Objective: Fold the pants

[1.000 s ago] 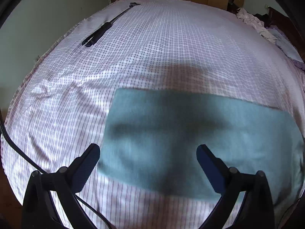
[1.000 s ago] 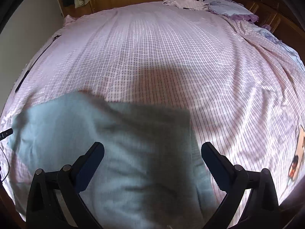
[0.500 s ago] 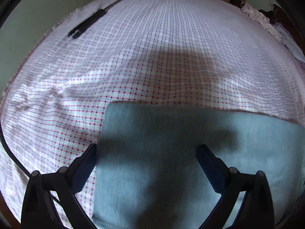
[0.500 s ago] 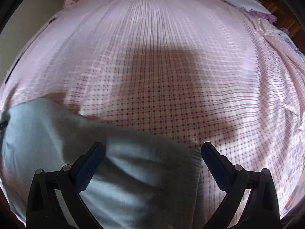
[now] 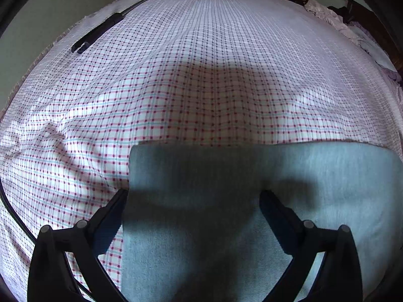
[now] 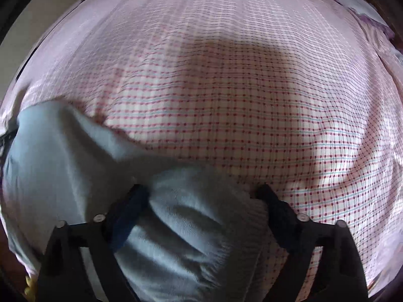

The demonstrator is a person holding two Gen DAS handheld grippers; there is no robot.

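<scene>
Looking down my left tongs (image 5: 193, 196), I see the pants (image 5: 252, 201) lying flat on the bed (image 5: 201, 75), their left edge running just inside the left finger (image 5: 110, 216) and the cloth spreading well past the right finger to the frame's right side; the tongs stand wide, with nothing pinched. On my right tongs (image 6: 201, 191) the picture differs: the pants (image 6: 181, 216) bunch up in folds between the two fingers, which are spread wide around the cloth, and I cannot tell whether either finger (image 6: 126, 209) presses on it. The rest of the fabric trails off to the left, rumpled, over the checked sheet. Only the left view shows the far edge of the pants as a straight line, a long black tool (image 5: 100, 31) near the bed's far left edge, and loose clothes (image 5: 325, 12) at the far right. Only the right view shows the raised, wrinkled end of the pants.
</scene>
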